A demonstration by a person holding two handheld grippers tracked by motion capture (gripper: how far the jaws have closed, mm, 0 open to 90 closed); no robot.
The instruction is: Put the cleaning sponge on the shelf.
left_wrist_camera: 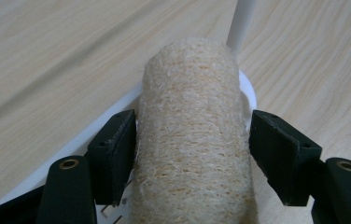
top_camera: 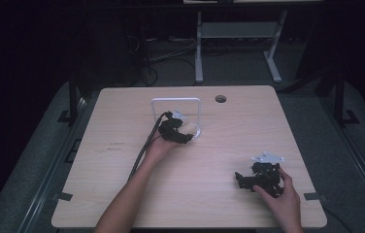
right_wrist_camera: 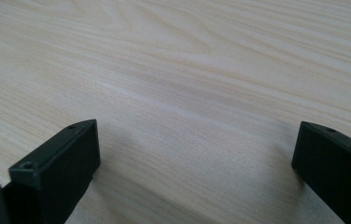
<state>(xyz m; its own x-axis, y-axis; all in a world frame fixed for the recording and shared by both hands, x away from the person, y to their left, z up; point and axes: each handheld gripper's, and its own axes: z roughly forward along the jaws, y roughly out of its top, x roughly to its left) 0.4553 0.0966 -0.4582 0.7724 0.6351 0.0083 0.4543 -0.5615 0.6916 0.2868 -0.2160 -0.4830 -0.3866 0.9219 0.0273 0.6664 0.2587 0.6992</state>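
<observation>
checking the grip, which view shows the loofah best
The left gripper view: the loofah stands close up between the left tool's jaws, its fibrous weave plain, with a small gap at one pad, over a white rack. The high view gives a small pale blob at that tool. The right gripper view looks at bare table.

Loofah roll (left_wrist_camera: pixel 192 140): coarse, fibrous, matt beige. Rack (left_wrist_camera: pixel 246 88) beneath it: smooth glossy white plastic. Bench (left_wrist_camera: pixel 61 60): pale matt wood grain.
</observation>
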